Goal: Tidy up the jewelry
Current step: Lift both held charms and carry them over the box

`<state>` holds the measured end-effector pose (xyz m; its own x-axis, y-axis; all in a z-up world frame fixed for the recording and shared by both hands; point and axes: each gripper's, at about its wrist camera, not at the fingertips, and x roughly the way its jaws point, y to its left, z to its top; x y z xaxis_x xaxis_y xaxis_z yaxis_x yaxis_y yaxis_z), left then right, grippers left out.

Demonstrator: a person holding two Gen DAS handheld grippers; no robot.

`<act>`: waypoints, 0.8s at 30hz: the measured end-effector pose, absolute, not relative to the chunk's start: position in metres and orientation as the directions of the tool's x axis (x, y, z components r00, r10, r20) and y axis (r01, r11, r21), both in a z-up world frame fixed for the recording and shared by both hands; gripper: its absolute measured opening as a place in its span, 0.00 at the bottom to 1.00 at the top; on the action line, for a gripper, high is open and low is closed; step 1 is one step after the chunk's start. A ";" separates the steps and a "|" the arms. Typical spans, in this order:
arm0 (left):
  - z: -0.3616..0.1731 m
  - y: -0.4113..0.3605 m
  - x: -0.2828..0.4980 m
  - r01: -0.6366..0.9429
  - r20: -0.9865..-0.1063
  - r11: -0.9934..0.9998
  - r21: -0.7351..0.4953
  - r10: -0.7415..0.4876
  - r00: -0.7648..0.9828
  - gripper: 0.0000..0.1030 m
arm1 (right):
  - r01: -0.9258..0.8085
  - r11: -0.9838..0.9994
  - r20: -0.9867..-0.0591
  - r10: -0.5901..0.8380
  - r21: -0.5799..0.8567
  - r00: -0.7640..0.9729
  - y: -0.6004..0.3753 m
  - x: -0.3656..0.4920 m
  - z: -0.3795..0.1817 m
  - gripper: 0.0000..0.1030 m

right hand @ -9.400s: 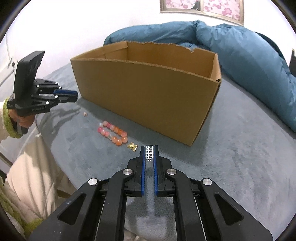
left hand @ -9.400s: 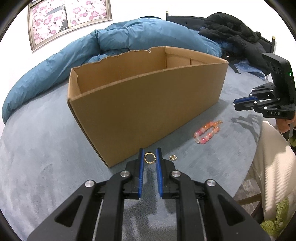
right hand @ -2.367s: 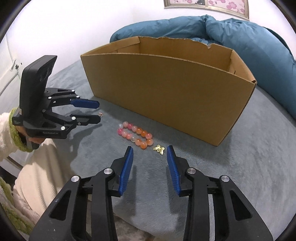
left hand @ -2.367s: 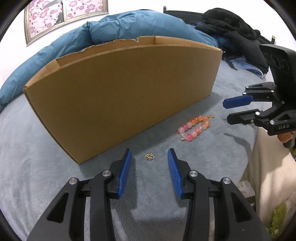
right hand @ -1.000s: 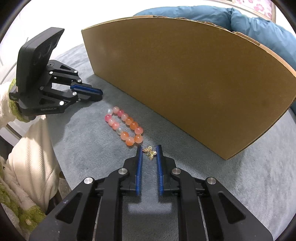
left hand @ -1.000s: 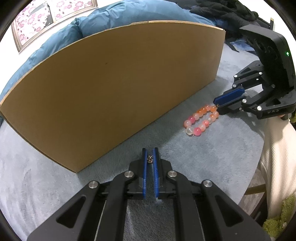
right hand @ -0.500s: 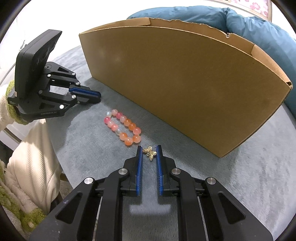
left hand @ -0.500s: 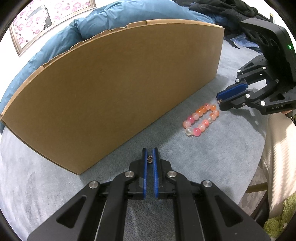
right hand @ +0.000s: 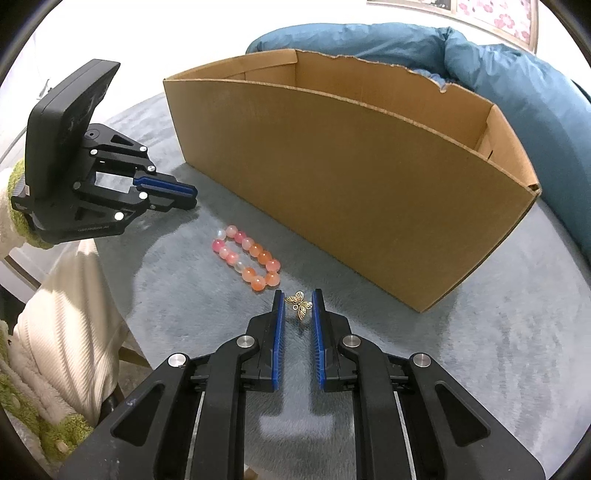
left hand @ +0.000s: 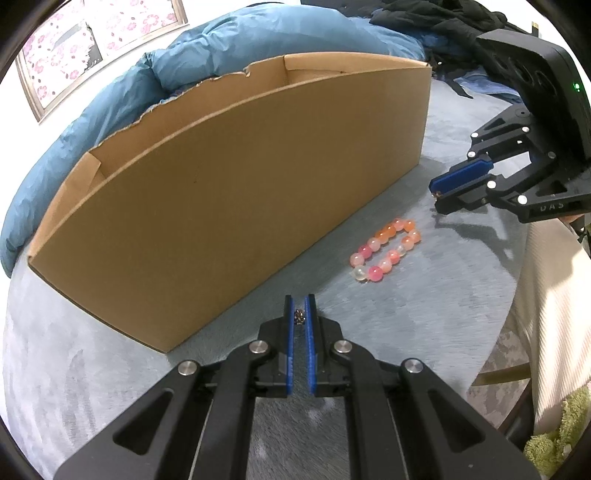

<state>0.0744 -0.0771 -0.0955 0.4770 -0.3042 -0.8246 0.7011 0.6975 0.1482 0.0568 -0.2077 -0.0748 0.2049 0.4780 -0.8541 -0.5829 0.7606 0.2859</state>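
My left gripper (left hand: 299, 307) is shut on a small gold bead charm (left hand: 299, 316) and holds it above the grey plush cover, in front of the open cardboard box (left hand: 236, 177). My right gripper (right hand: 298, 301) is shut on a gold butterfly charm (right hand: 300, 303), lifted near the box's front wall (right hand: 354, 184). A pink and orange bead bracelet (left hand: 384, 254) lies on the cover between the two grippers; it also shows in the right wrist view (right hand: 247, 256). The right gripper shows in the left view (left hand: 461, 184), the left gripper in the right view (right hand: 166, 192).
A blue duvet (left hand: 155, 85) is bunched behind the box. Black clothes (left hand: 436, 26) lie at the back right. The bed edge (left hand: 517, 314) runs near the person's cream sleeve (right hand: 66, 314).
Both grippers have risen with their charms, so the box's inside now shows. Earlier they closed on the charms lying on the cover.
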 end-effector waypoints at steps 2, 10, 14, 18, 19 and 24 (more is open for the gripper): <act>-0.093 -0.076 0.073 0.700 -0.822 0.697 0.154 -0.304 0.483 0.05 | -0.583 0.762 -0.853 0.478 0.282 0.212 -0.208 0.056 -0.072 0.12; -0.080 -0.075 0.064 0.694 -0.807 0.697 0.179 -0.300 0.509 0.05 | -0.584 0.767 -0.845 0.477 0.266 0.242 -0.210 0.047 -0.058 0.12; -0.072 -0.075 0.058 0.688 -0.796 0.700 0.191 -0.299 0.525 0.05 | -0.585 0.768 -0.839 0.479 0.259 0.258 -0.212 0.046 -0.050 0.12; -0.064 -0.074 0.051 0.683 -0.785 0.702 0.204 -0.299 0.542 0.05 | -0.585 0.771 -0.830 0.483 0.251 0.280 -0.215 0.041 -0.041 0.12; -0.061 -0.074 0.050 0.682 -0.783 0.702 0.207 -0.299 0.546 0.05 | -0.586 0.771 -0.827 0.484 0.249 0.286 -0.215 0.040 -0.038 0.12; -0.050 -0.073 0.041 0.674 -0.768 0.705 0.222 -0.300 0.566 0.05 | -0.588 0.773 -0.816 0.488 0.239 0.309 -0.218 0.035 -0.028 0.12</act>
<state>0.0411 -0.0728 -0.0504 0.5662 -0.2999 -0.7678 0.6738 0.7049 0.2215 0.0350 -0.2175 -0.0282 0.3093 0.4881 -0.8162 -0.5877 0.7728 0.2395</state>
